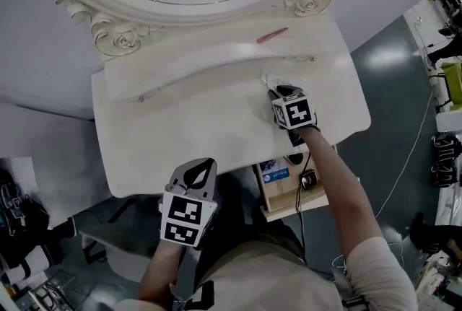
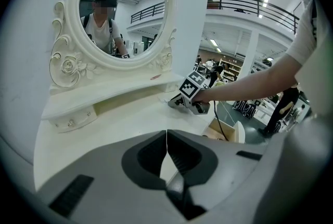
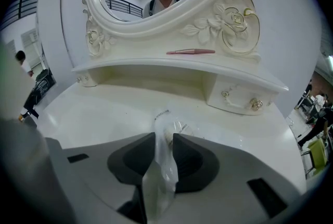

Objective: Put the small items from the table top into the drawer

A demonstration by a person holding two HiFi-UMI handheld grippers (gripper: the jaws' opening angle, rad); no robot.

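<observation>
Clamping a clear plastic packet, my right hand-held gripper rests tip-down on the white surface, right of centre and just before the raised shelf. The packet stands pinched between both jaws, its far end lying on the surface.

Left hand-held gripper: jaws clenched together, nothing between them. I hold it over the front edge of the surface, well apart from the right one.

Shelf: one pink stick, lying flat at the right below the oval mirror.

Shelf underside, right end: one small closed drawer with two knobs.

Below the front edge, by my right arm: one open wooden drawer with small things inside, one of them blue.
</observation>
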